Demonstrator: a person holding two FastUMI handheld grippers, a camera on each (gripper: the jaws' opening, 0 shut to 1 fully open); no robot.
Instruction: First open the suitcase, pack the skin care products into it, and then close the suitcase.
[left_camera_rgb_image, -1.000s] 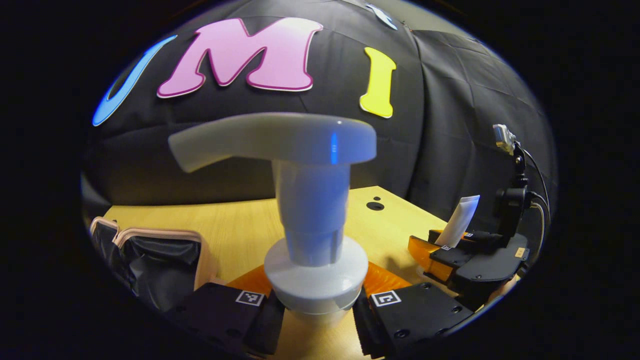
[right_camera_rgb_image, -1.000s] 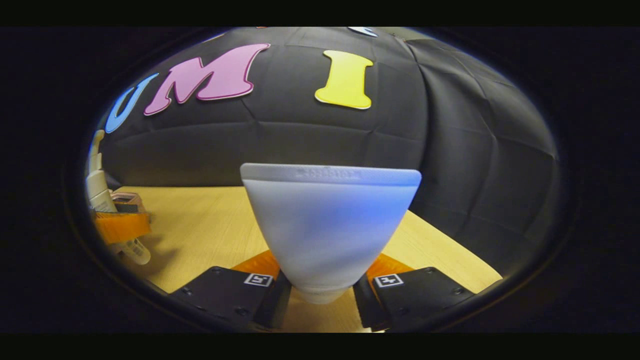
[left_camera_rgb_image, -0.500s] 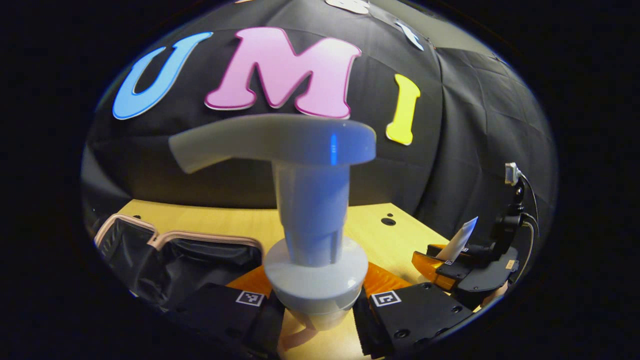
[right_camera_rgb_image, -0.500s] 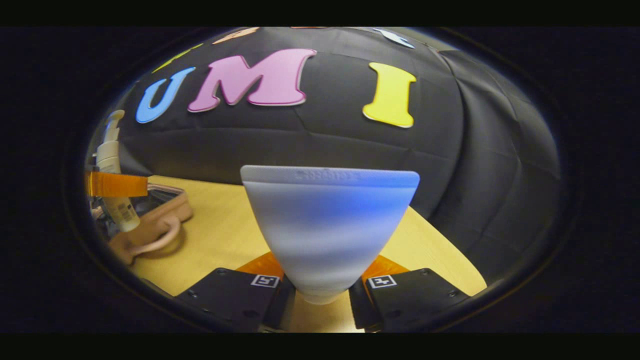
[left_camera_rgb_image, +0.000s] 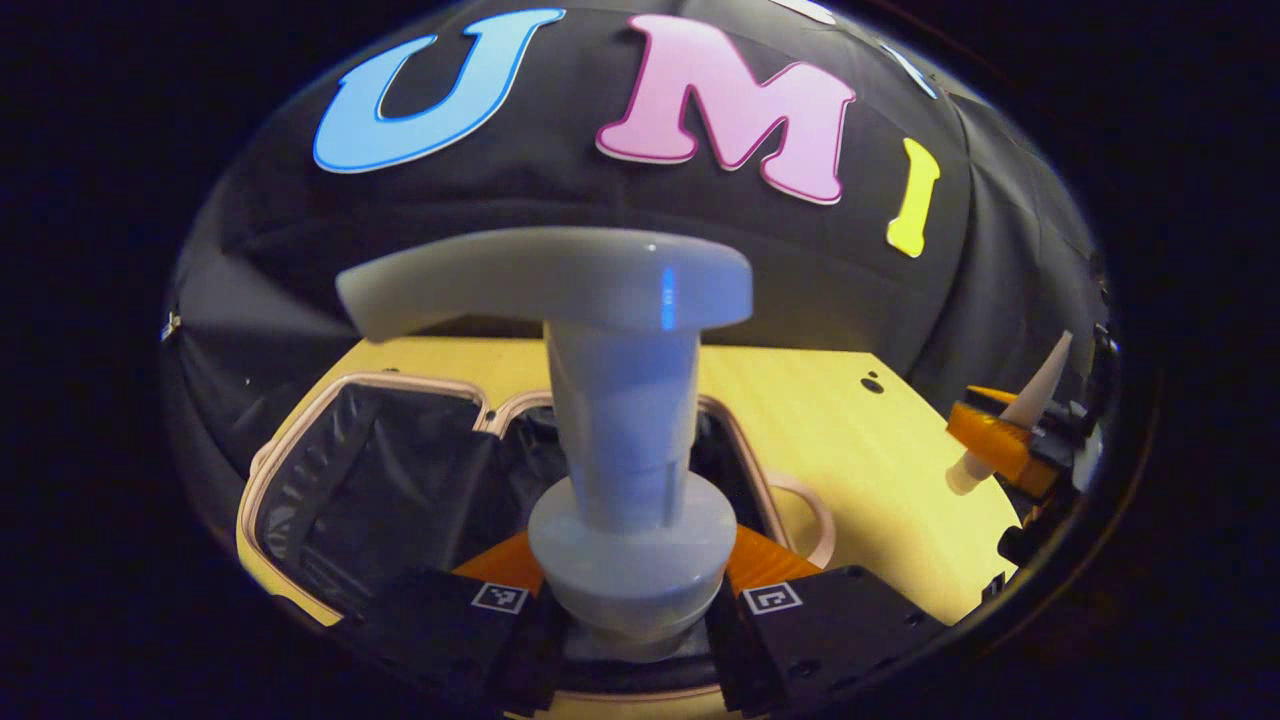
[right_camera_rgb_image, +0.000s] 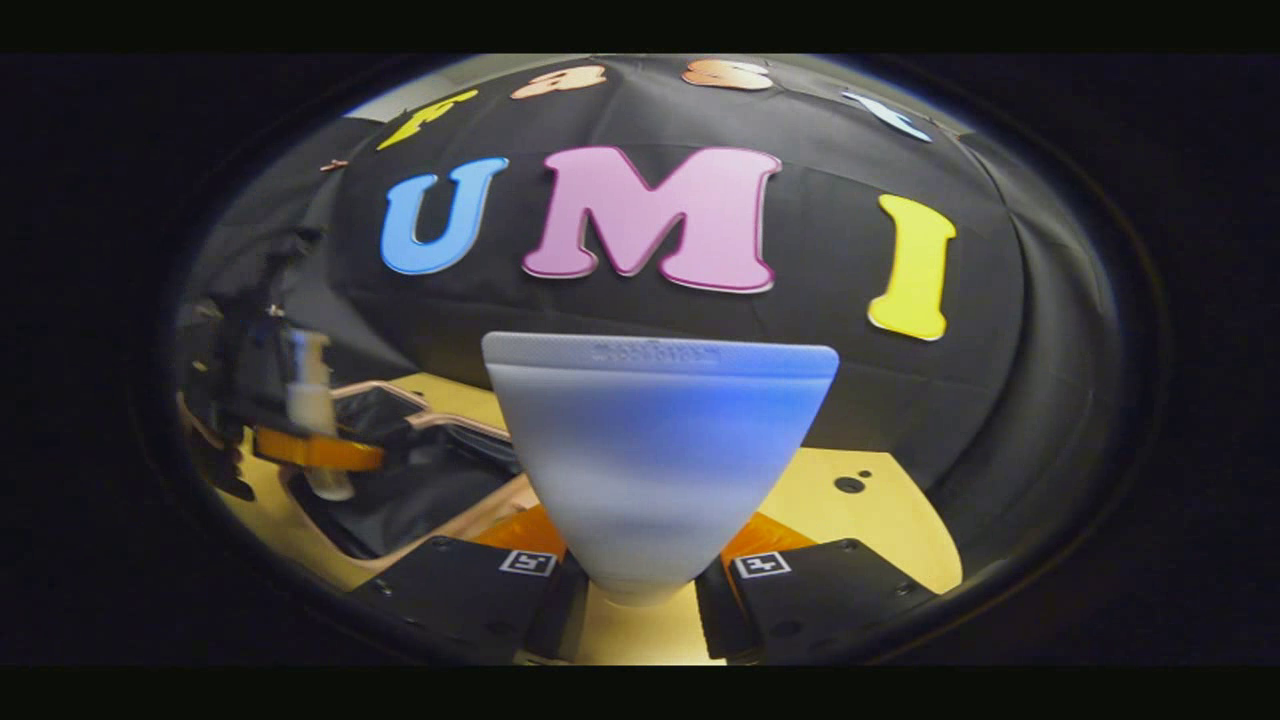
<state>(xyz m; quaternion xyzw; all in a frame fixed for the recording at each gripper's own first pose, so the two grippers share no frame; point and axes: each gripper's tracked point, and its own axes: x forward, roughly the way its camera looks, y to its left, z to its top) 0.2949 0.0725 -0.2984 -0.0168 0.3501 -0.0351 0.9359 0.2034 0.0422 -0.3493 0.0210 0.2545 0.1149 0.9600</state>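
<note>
The packing step is in hand: the suitcase (left_camera_rgb_image: 400, 470) lies open on the wooden surface (left_camera_rgb_image: 850, 420), its dark lining showing inside a pale pink rim, and nothing can be seen lying in it yet.

The left gripper (left_camera_rgb_image: 630, 625) has its fingers clamped on the neck of a white pump bottle (left_camera_rgb_image: 620, 400), which stands upright between them with its spout pointing left. In the left gripper view the bottle hangs above the near right part of the open case, with the lining directly behind and below it. The bottle's lower body is hidden under the fingers.

The right gripper (right_camera_rgb_image: 640, 590) has its fingers pressed on the narrow cap end of a white tube (right_camera_rgb_image: 655, 450), whose flat crimped end points up. It hovers over the bare surface to the right of the case, near the case's rim.

The next move, as I judge it, is to lower the pump bottle into the case and part the left fingers only once it rests on the lining. The tall bottle may be better laid on its side so the lid can shut. The tube should follow, brought left over the rim.
</note>
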